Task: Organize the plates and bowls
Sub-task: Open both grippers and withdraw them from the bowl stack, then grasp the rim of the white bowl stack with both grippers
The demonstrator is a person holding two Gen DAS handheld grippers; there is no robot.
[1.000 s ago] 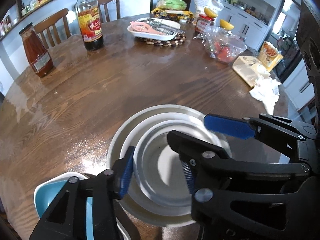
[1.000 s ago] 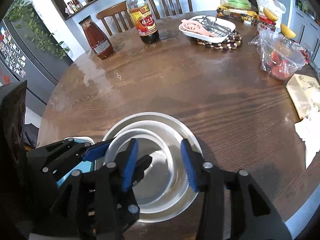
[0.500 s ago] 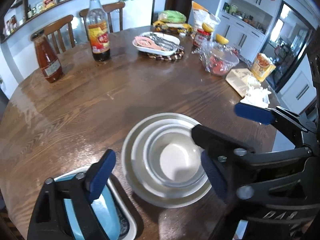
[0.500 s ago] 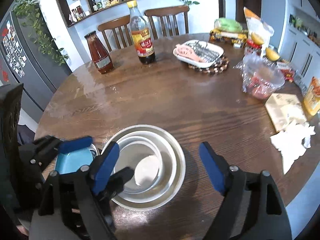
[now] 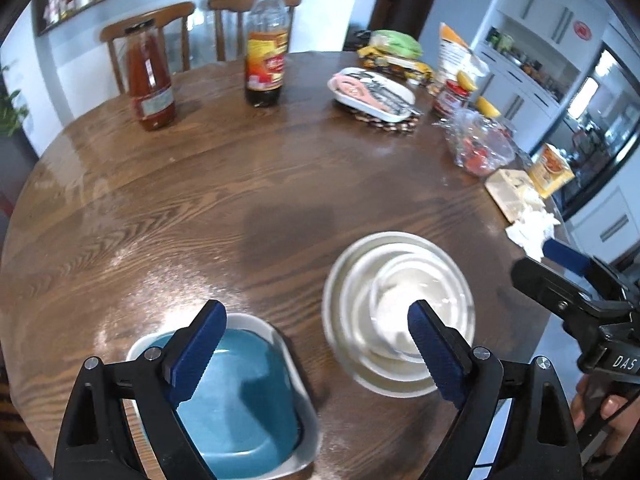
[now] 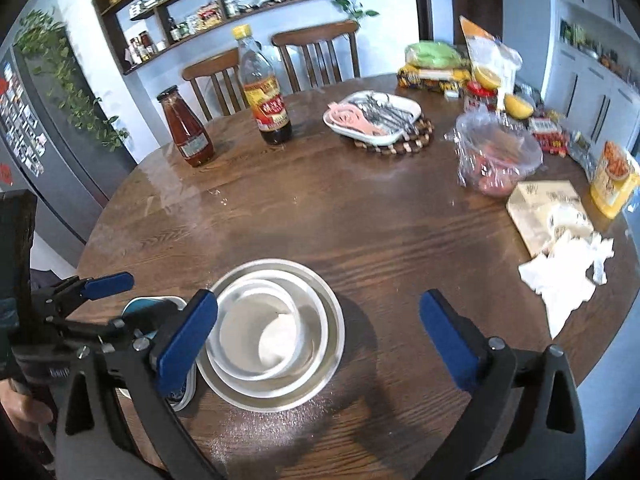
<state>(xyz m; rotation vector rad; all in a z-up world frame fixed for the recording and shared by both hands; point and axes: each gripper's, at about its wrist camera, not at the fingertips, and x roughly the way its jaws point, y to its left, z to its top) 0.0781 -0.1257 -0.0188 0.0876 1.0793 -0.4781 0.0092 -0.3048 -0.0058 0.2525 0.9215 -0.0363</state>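
A stack of round white bowls (image 5: pixel 400 308) nested in a wide plate sits on the near side of the round wooden table (image 5: pixel 240 184); it also shows in the right wrist view (image 6: pixel 272 332). A blue square dish (image 5: pixel 236 396) nested in a white square dish lies to its left, partly hidden in the right wrist view (image 6: pixel 148 308). My left gripper (image 5: pixel 316 348) is open and empty above both. My right gripper (image 6: pixel 316 336) is open and empty, raised above the bowl stack; it shows in the left wrist view (image 5: pixel 560 264).
At the far side stand a ketchup bottle (image 6: pixel 186 128), a dark sauce bottle (image 6: pixel 266 96) and a white dish of cutlery on a beaded trivet (image 6: pixel 376 118). On the right lie a plastic bag of tomatoes (image 6: pixel 496 156), snack packets (image 6: pixel 612 176) and crumpled tissue (image 6: pixel 564 268).
Both grippers have opened wide and pulled back and up from the bowl stack. The left view has swung left, so the blue dish now lies under it.
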